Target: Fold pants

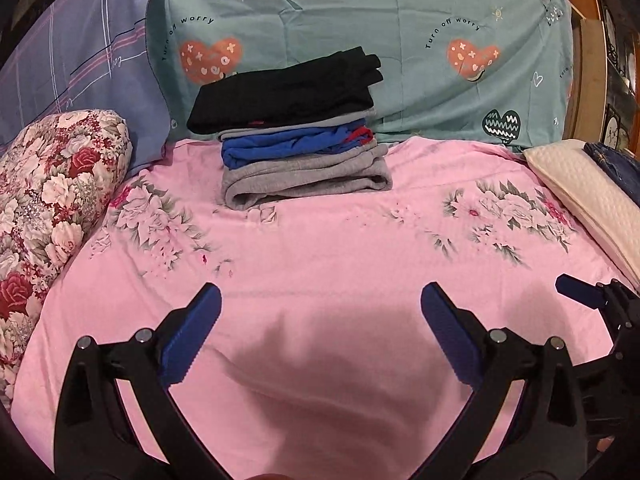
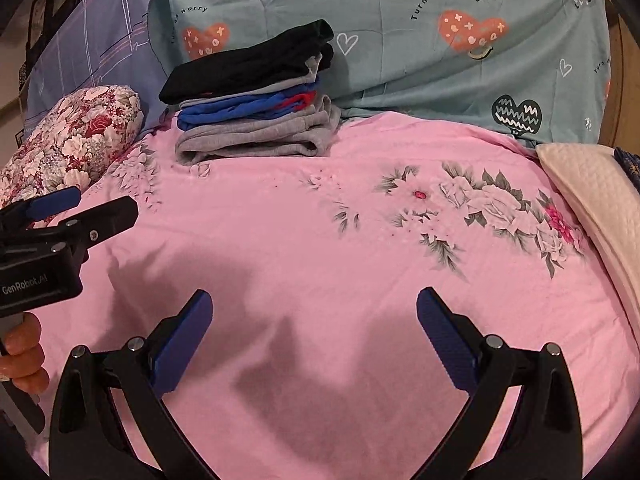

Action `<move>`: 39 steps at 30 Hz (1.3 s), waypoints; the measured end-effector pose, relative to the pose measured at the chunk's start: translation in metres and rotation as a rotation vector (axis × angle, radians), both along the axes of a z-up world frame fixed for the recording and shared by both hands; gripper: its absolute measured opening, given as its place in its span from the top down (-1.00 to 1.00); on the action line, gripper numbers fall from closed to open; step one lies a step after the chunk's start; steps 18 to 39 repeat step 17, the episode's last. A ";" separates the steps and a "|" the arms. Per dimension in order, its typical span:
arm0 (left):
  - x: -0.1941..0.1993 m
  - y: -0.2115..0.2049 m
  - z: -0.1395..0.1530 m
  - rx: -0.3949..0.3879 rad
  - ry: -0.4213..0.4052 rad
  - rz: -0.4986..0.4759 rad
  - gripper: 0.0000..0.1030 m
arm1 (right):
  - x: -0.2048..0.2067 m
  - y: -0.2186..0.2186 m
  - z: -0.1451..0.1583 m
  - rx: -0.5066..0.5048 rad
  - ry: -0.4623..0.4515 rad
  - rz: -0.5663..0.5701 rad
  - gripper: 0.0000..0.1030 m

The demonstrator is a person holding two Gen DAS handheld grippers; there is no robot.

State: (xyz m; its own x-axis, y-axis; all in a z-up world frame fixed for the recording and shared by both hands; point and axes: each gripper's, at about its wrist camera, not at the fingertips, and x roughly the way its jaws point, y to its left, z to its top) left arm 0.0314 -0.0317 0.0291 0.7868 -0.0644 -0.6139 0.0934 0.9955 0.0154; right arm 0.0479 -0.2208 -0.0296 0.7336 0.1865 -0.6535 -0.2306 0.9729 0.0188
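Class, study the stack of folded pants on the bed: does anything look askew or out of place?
Slightly. The black pants on top sit skewed, overhanging the left edge of the blue pair and grey pair below. Otherwise the pink sheet lies smooth, and both the left gripper and right gripper are open and empty.

One stack of folded pants is seen on the bed: one black pair on top, one blue pair in the middle, one grey pair at the bottom, with a thin grey layer between black and blue. One floral pillow, one cream pillow and two tools, left and right, are counted.
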 end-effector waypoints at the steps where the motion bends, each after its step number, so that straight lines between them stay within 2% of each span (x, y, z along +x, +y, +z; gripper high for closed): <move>1: 0.001 0.001 -0.001 -0.003 0.006 0.002 -0.96 | 0.000 0.000 0.000 0.003 0.004 0.000 -0.97; 17: 0.011 0.004 -0.010 0.036 0.033 0.068 -0.96 | -0.001 -0.002 -0.001 -0.011 -0.017 -0.008 -0.97; 39: 0.011 0.004 -0.010 0.036 0.033 0.068 -0.96 | -0.001 -0.002 -0.001 -0.011 -0.017 -0.008 -0.97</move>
